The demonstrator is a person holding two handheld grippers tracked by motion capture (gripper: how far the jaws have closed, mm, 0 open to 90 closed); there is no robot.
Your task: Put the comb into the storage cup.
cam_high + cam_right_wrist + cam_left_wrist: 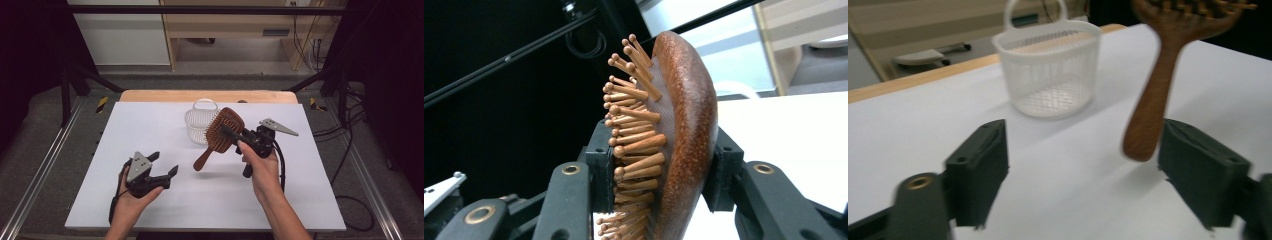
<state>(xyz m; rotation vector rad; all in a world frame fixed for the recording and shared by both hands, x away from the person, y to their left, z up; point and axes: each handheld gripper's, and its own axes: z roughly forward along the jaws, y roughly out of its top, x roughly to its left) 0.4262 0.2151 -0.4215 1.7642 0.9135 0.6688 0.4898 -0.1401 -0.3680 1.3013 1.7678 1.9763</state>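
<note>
Wooden and dark-stained, a paddle hairbrush (220, 137) hangs in mid-air over a white table (150, 125), caught at what looks like the close of a hand-over between two hand-held grippers. At left, the left gripper (166, 165) sits low above the table with its jaws spread wide and nothing between them; in the left gripper view the brush handle (1150, 110) dangles just beside one jaw, apart from both. Centre, near the far edge of the table, a white mesh basket (199, 125) with a loop handle stands upright and looks empty (its inside is partly hidden by the brush in the high view). At right, the right gripper (235, 136) is clamped across the brush head (674, 130), one pad against the bristle side and one against the smooth back, handle pointing down and to the left. The step in hand appears to be carrying the brush to the basket; the next move calls for swinging it over the rim, handle down, and lowering it before letting go.
</note>
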